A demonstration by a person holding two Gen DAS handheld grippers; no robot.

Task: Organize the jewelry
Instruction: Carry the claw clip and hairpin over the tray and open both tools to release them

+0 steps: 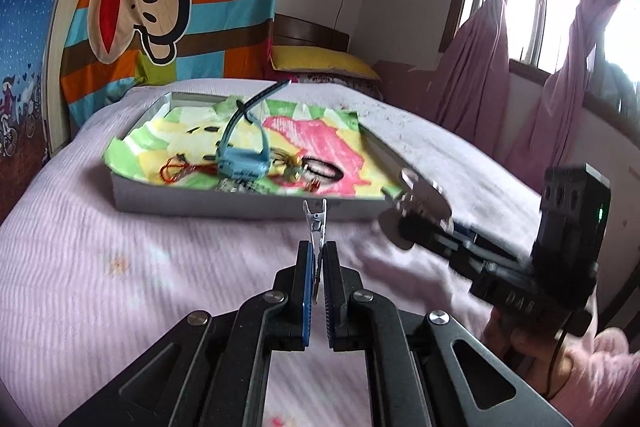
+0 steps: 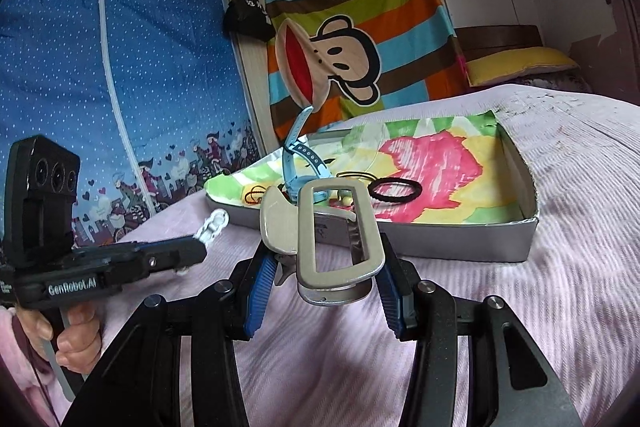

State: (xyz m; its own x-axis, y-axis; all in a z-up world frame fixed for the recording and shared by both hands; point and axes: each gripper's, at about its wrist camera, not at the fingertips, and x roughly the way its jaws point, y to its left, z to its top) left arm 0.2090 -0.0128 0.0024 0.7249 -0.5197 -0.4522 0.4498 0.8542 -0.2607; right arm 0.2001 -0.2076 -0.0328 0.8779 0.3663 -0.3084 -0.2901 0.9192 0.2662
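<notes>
Bedroom scene: pink bedspread (image 1: 120, 247) carries a shallow grey box tray (image 1: 240, 205) lined with colourful paper, already holding a blue watch (image 1: 240, 163), a black hair tie (image 2: 394, 189) and some small red-corded pieces we can't identify. We judge we're mid-transfer, both grippers loaded and short of the tray. Left gripper (image 1: 318, 267) is clamped on a small white clip (image 1: 316, 223), pointing straight at the tray's near wall. Right gripper (image 2: 320, 267) pinches a large beige hair clip (image 2: 332, 231), held above the bed near the tray edge, angled inward. Next move likely: lift over the wall, release onto bare liner clear of the watch.
</notes>
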